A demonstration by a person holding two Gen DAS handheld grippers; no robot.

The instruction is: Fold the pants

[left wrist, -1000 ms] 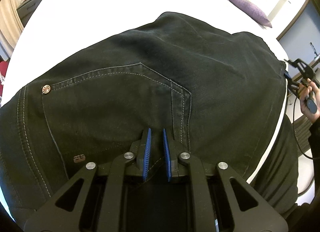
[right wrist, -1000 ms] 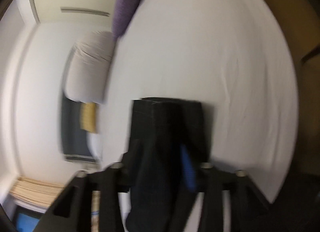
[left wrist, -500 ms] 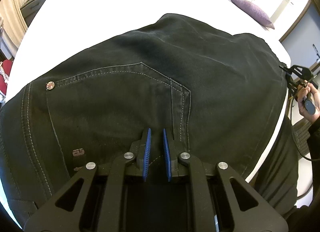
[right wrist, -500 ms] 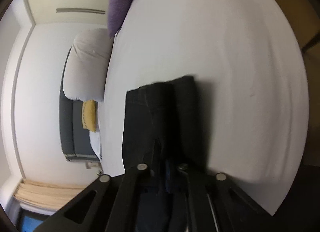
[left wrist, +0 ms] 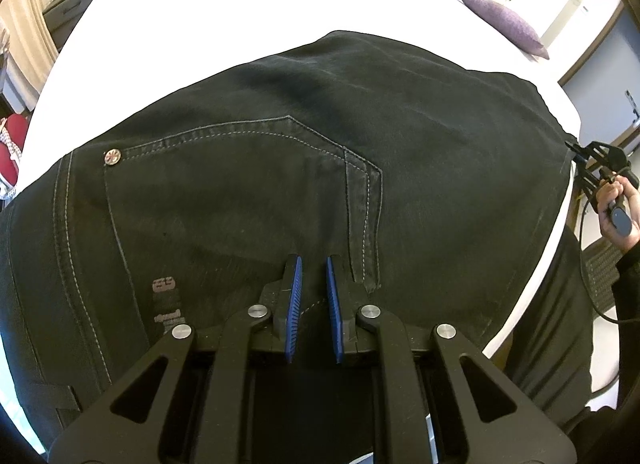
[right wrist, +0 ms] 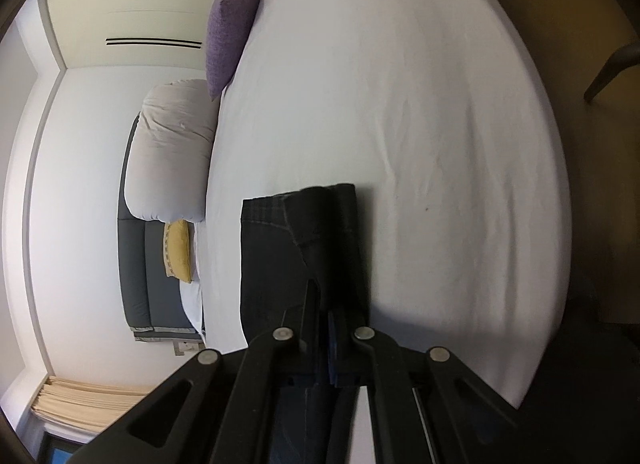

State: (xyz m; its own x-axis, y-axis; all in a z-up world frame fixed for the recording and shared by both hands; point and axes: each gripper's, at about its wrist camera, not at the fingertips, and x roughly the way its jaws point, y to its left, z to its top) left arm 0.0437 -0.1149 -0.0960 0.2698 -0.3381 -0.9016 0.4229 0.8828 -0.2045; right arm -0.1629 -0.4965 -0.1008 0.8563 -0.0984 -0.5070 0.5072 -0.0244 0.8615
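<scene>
Step in hand, as I judge it: a fold of the black pants (left wrist: pixel 280 151), which lie spread on the white bed (left wrist: pixel 240 3), seat side up, back pocket and rivet showing.

Left gripper (left wrist: pixel 312 264): my blue pads (left wrist: pixel 294 292) stand a narrow gap apart over the denim near the pocket seam. Waistband cloth seems to run between them, but I cannot tell whether they pinch it or only rest on it.

Right gripper (right wrist: pixel 320 296): jaws drawn together on the hem end of the pants (right wrist: pixel 288 248), leg cloth passing between the fingers and hanging out ahead over the sheet.

Pose: left tool low, aimed across the seat toward the purple pillow (left wrist: pixel 504 23). Right tool rolled on its side (horizon stands vertical in its view), held at the bed's right edge; my right hand (left wrist: pixel 618 211) shows there in the left view.

Next move, my estimate: carry the hem end over toward the waistband, keep the edges aligned, lay down without bunching.
</scene>
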